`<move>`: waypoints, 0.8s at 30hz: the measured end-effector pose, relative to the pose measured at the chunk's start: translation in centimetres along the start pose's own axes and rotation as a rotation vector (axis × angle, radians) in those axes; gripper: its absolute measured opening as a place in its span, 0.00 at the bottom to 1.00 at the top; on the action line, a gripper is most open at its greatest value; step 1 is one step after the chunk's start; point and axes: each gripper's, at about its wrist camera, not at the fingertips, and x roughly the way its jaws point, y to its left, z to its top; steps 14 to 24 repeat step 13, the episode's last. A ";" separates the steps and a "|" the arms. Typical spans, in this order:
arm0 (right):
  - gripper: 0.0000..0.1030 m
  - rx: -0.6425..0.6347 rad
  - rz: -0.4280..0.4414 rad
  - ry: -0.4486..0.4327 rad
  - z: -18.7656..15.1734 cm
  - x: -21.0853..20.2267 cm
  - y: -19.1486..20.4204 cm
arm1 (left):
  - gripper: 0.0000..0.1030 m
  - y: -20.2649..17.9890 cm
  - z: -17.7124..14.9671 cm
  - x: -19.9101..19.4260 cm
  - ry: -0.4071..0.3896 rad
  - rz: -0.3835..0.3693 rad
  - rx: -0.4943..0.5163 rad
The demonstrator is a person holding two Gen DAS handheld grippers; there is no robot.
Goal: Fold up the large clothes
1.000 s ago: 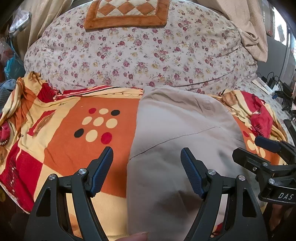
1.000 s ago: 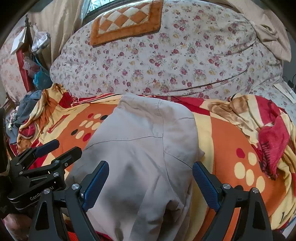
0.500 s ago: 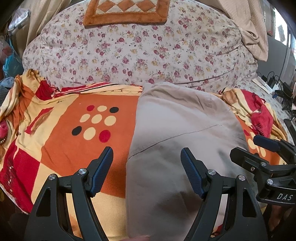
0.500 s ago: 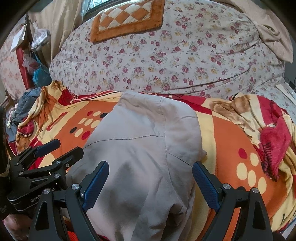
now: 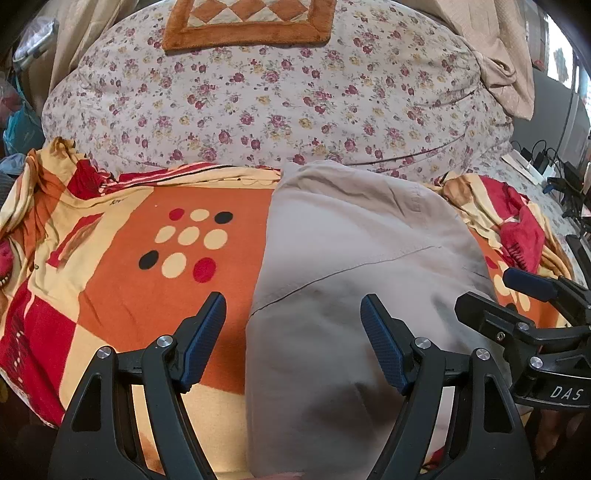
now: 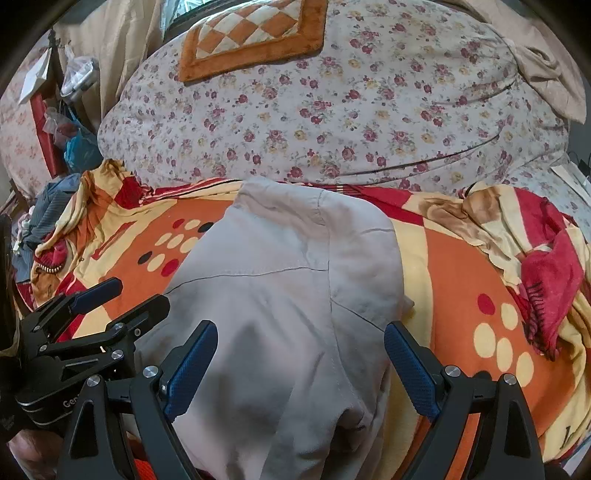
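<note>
A beige garment (image 5: 354, 266) lies folded lengthwise on an orange, red and cream blanket (image 5: 129, 258); it also shows in the right wrist view (image 6: 280, 295). My left gripper (image 5: 293, 332) is open and empty, hovering over the garment's near left edge. My right gripper (image 6: 301, 358) is open and empty over the garment's near end, where the cloth bunches. Each gripper shows in the other's view: the right one (image 5: 495, 299) at the right, the left one (image 6: 122, 299) at the left. The garment's nearest end is hidden below both views.
A big floral duvet (image 5: 277, 96) is heaped behind the blanket, with an orange checked mat (image 5: 251, 18) on top. A crumpled red part of the blanket (image 6: 546, 266) lies to the right. Bags and clothes (image 6: 70, 140) are piled at the left; cables (image 5: 554, 166) lie at the far right.
Both grippers stay open. The left view has shifted slightly, so the garment and blanket sit a little lower and more to the left in it. The garment itself has not moved.
</note>
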 end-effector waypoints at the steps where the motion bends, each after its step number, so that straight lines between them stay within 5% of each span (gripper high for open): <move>1: 0.87 0.000 0.001 0.005 0.0 0.0 0.1 | 0.74 0.0 0.0 0.0 0.001 -0.003 -0.002; 24: 0.87 0.016 -0.001 -0.006 -0.1 -0.4 0.3 | 0.74 0.5 0.0 -0.1 -0.014 -0.015 -0.007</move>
